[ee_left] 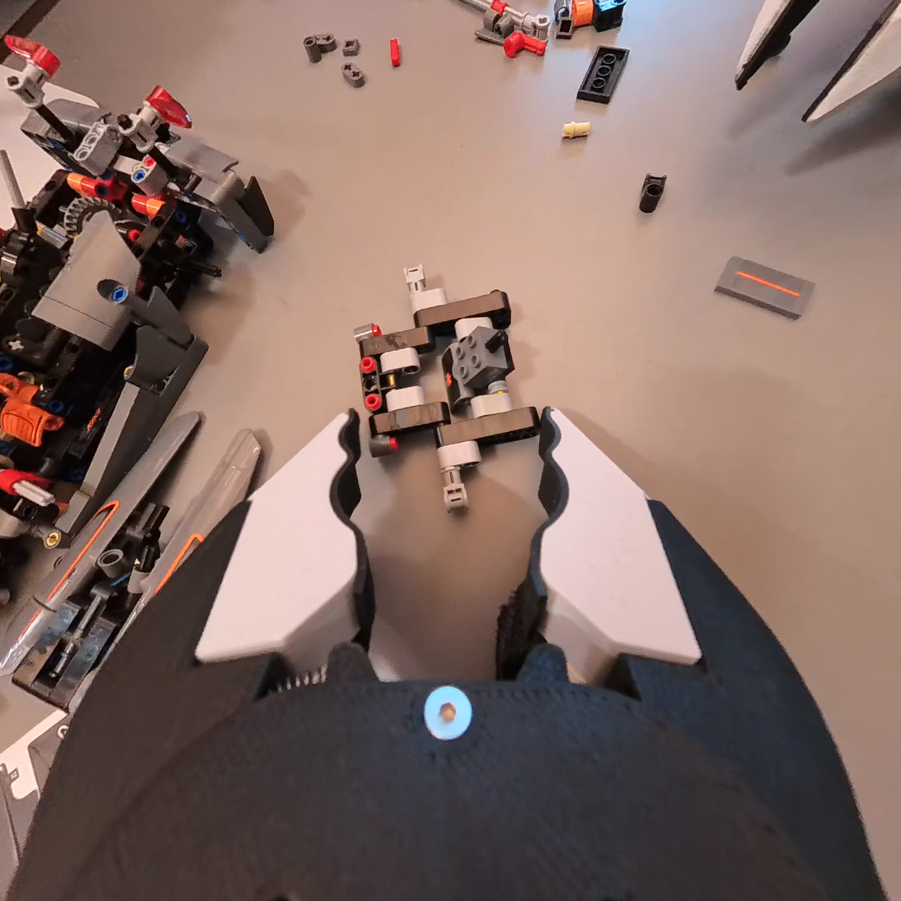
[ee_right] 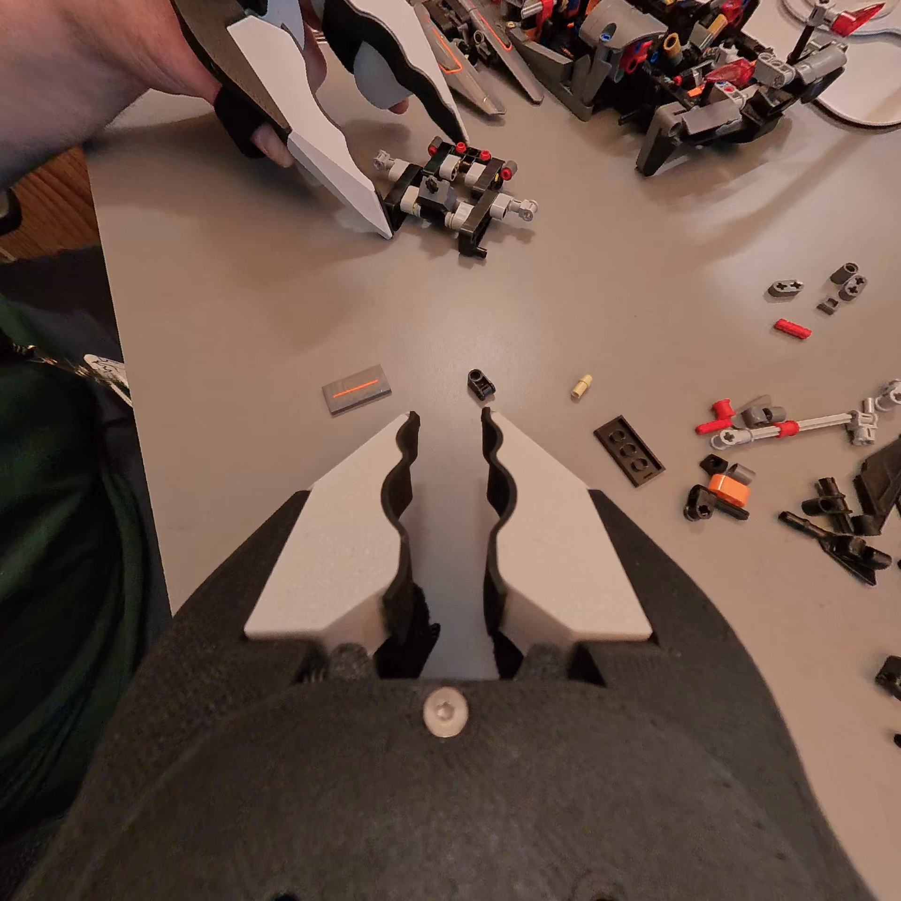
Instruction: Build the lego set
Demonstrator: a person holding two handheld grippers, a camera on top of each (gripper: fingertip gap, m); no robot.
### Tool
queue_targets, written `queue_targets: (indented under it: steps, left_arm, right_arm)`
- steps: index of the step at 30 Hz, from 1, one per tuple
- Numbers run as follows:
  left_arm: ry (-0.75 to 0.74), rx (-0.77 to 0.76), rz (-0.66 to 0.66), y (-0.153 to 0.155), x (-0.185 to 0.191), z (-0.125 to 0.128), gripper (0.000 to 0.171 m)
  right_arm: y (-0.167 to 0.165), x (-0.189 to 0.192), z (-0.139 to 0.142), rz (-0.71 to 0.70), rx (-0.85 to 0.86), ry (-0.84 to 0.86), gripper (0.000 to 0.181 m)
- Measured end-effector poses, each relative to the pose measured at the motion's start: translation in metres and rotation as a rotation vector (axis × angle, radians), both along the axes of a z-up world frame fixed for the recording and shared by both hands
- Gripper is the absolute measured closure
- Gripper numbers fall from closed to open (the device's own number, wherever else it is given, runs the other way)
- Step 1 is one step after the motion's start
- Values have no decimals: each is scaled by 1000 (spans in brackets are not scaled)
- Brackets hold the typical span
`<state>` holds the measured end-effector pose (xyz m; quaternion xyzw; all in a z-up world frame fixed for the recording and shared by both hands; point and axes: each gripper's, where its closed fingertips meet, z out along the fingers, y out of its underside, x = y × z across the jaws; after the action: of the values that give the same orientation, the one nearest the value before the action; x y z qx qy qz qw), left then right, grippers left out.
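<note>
Left gripper (ee_left: 448, 419) fingers stood wide, straddling the black-and-grey sub-assembly (ee_left: 439, 380) lying mid-bench (ee_left: 634, 439), apparently to grasp it; right gripper (ee_right: 451, 419) fingers narrow, empty, facing a small black connector (ee_right: 480, 384).

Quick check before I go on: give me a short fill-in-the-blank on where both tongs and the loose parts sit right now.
1. The left tongs stand open around the near end of the small black and grey ____.
2. The right tongs are open and hold ____.
3. Just beyond the right tongs lies a small ____ connector.
4. The grey tile bears an ____ line.

Missing words: subassembly; nothing; black; orange
</note>
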<state>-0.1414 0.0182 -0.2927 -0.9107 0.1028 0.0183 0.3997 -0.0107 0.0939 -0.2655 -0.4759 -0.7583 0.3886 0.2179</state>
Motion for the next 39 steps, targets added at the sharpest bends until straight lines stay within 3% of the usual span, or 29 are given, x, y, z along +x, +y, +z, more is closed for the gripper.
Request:
queue_targets:
  steps: [39]
  left_arm:
    - [-53, -23, -20, -3, 1, -2, 103]
  right_arm:
    - [-4, 1, 2, 10, -2, 3, 157]
